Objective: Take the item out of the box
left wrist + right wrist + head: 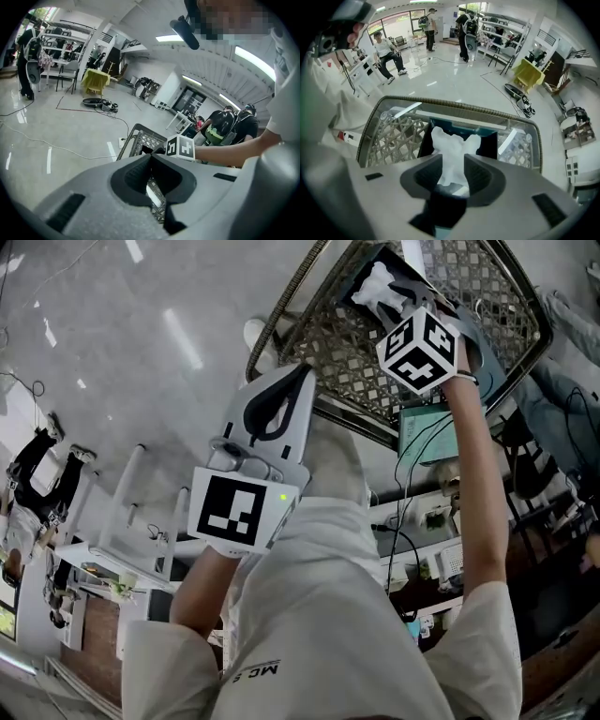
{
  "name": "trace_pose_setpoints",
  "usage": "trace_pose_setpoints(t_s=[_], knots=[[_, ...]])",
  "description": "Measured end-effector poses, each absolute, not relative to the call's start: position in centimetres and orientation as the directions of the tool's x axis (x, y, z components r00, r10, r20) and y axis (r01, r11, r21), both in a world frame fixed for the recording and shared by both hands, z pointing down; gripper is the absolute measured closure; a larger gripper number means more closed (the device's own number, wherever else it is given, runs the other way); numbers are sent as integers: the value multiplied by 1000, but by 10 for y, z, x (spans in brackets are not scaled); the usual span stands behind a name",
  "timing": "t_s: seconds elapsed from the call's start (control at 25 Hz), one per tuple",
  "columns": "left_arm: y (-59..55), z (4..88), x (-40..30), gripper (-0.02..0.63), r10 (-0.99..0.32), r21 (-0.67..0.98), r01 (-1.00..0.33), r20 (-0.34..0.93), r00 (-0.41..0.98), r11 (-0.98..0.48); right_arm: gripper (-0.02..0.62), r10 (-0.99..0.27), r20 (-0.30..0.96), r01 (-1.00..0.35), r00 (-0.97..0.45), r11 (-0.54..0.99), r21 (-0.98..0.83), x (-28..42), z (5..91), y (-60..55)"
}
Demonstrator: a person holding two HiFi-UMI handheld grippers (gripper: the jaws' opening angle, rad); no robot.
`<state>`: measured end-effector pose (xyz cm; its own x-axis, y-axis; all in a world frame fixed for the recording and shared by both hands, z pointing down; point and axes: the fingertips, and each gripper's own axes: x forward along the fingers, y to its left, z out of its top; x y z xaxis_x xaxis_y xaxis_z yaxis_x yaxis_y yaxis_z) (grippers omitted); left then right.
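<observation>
A white tissue (451, 146) sticks up out of a dark tissue box (491, 143) that rests on a glass-topped wicker table (440, 101). My right gripper (453, 163) is directly over the box, open, and the tissue stands between its two jaws. In the head view the tissue (384, 287) and the box (359, 285) show just past my right gripper (405, 306). My left gripper (306, 373) hangs in the air short of the table's rim (289, 310), shut and holding nothing. Through the left gripper (151, 157) I see the table (139, 137) and the right gripper's marker cube.
The floor is shiny grey, with cables lying on it (70, 149). A white rack (141, 517) stands to the left of me. A desk with electronics and wires (431, 521) is to the right. Several people (389, 51) stand or sit farther back in the hall.
</observation>
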<state>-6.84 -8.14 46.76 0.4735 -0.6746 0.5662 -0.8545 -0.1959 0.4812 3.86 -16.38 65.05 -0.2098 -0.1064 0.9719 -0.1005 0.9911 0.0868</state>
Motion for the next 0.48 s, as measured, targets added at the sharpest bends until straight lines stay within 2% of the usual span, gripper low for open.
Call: trace_pose_setpoints(t_s=[0.12,0.28,0.48], knots=[[-84,476,-71,581,-668,484,-853,571,477,-196,459,-99,977,-63,-188,994,88,34,659,-166],[-84,476,-74,581,-676,489,-851,563,476,-192,555,-106,978,-45,-177,994,99,30,662,-165],[-74,472,-77,581,-675,487,-850,561,480,-200,571,-112,978,-48,-177,993,105,30,656,-155]])
